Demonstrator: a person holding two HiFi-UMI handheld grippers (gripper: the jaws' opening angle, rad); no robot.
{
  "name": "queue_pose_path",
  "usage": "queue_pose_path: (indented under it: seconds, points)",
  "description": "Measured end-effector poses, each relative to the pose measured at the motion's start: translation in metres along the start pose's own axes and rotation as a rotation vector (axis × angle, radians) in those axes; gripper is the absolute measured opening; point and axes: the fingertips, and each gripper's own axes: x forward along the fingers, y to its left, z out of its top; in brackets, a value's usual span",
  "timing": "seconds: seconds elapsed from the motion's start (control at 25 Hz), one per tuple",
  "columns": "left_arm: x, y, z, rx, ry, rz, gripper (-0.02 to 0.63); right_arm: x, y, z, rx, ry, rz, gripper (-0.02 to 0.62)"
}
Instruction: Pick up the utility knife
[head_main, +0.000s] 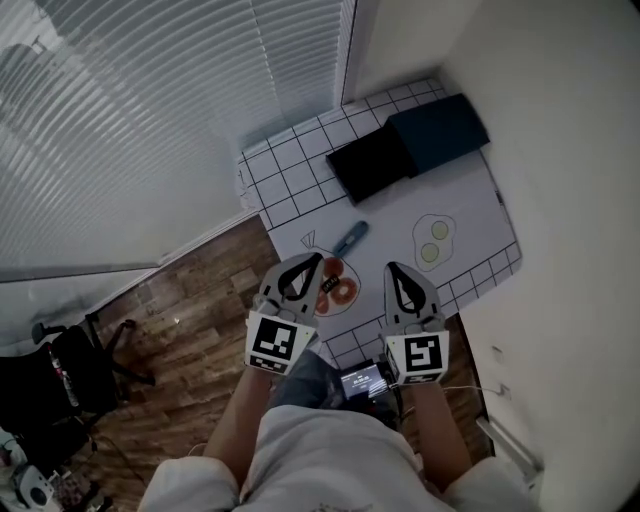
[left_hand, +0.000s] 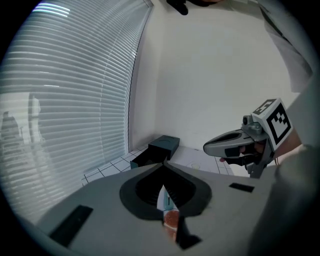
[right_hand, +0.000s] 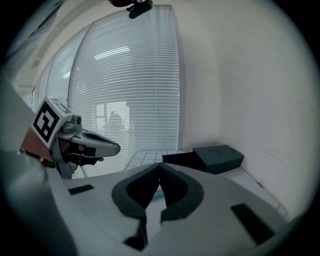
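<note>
The utility knife (head_main: 350, 238), blue and slim, lies at a slant on the white grid-edged tablecloth (head_main: 290, 175). My left gripper (head_main: 305, 263) hovers just short of it on the near left, jaws shut and empty. To the knife's near right, my right gripper (head_main: 394, 269) is also shut on nothing. In the left gripper view, the left gripper (left_hand: 164, 165) has its jaws meeting at the tips, and a pale blue sliver shows through the gap below them. The right gripper (right_hand: 160, 165) looks the same in its own view. Each camera sees the other gripper (left_hand: 207, 147) (right_hand: 117, 148) alongside.
A black open box (head_main: 370, 163) and a dark teal box (head_main: 440, 130) sit at the table's far end by the wall. Printed on the cloth are an egg drawing (head_main: 433, 240) and a tomato drawing (head_main: 338, 285). Window blinds (head_main: 130, 110) stand to the left over wooden floor (head_main: 190, 310).
</note>
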Motion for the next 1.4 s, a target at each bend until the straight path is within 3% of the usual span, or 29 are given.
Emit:
queue_pose_path:
  seconds: [1.4]
  points:
    - [0.082,-0.009,-0.115,-0.012,0.291,-0.147,0.008,0.036,-0.012,-0.079,0.110,0.111,-0.055,0.006]
